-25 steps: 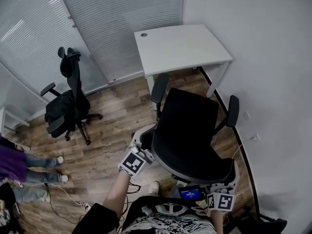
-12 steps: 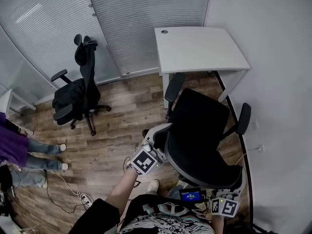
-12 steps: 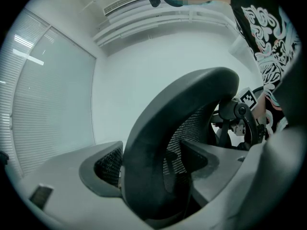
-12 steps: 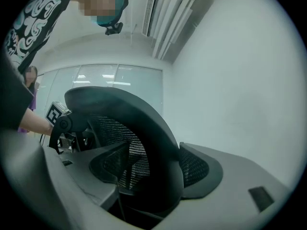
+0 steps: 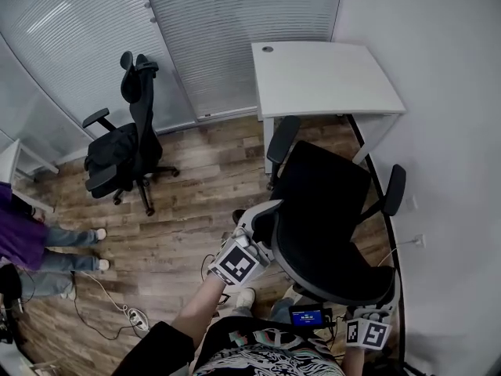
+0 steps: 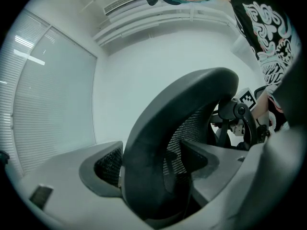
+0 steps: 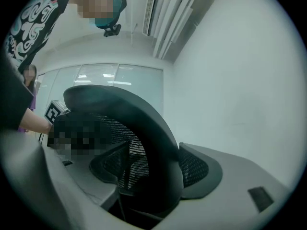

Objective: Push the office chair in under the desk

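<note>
Black mesh office chair (image 5: 325,210) has barely closed on the white rectangular bench (image 5: 329,77) this past second. Its seat is still wholly on the near side, so most of the push remains. Only the head view shows that gap. The gripper views show the left gripper (image 6: 153,176) and right gripper (image 7: 148,176) each clamped on the backrest rim.

My head view looks steeply down on the office chair (image 5: 329,210), with the desk (image 5: 325,77) beyond. Both gripper views sit close at its backrest (image 6: 163,143), at the left and right edges, looking level toward the far side.
</note>
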Demonstrator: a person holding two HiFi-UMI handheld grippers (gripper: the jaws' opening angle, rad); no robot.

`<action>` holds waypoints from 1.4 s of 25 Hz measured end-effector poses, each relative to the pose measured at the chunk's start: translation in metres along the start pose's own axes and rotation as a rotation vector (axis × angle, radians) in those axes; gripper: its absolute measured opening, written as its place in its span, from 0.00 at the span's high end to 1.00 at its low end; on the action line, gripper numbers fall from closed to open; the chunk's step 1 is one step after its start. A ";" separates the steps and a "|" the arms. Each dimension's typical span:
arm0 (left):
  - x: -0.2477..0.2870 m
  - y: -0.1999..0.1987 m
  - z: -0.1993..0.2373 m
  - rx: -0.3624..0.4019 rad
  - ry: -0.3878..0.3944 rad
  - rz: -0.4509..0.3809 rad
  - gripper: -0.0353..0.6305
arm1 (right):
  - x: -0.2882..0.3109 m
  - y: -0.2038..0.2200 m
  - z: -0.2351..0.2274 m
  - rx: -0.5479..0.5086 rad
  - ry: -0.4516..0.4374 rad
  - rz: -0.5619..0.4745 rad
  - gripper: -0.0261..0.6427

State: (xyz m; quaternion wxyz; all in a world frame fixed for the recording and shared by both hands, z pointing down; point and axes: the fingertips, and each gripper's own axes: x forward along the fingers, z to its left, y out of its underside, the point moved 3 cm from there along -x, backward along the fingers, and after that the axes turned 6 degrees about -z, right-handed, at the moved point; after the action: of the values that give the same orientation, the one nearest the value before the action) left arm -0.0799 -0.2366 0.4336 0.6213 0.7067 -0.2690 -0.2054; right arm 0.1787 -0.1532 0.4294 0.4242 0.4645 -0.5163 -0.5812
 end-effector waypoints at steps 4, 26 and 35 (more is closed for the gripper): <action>0.002 0.000 0.000 -0.004 -0.007 0.005 0.38 | 0.002 0.000 -0.003 -0.003 -0.008 0.000 0.47; 0.045 -0.002 -0.009 -0.026 -0.082 0.042 0.37 | 0.043 0.003 -0.059 -0.014 -0.113 -0.011 0.47; 0.063 -0.004 -0.017 -0.021 -0.113 0.041 0.37 | 0.052 0.003 -0.080 -0.018 -0.144 -0.020 0.47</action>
State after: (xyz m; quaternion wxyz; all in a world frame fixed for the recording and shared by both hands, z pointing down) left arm -0.0204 -0.2629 0.4344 0.6167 0.6817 -0.3158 -0.2351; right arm 0.2462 -0.2204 0.4238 0.3844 0.4229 -0.5353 -0.6219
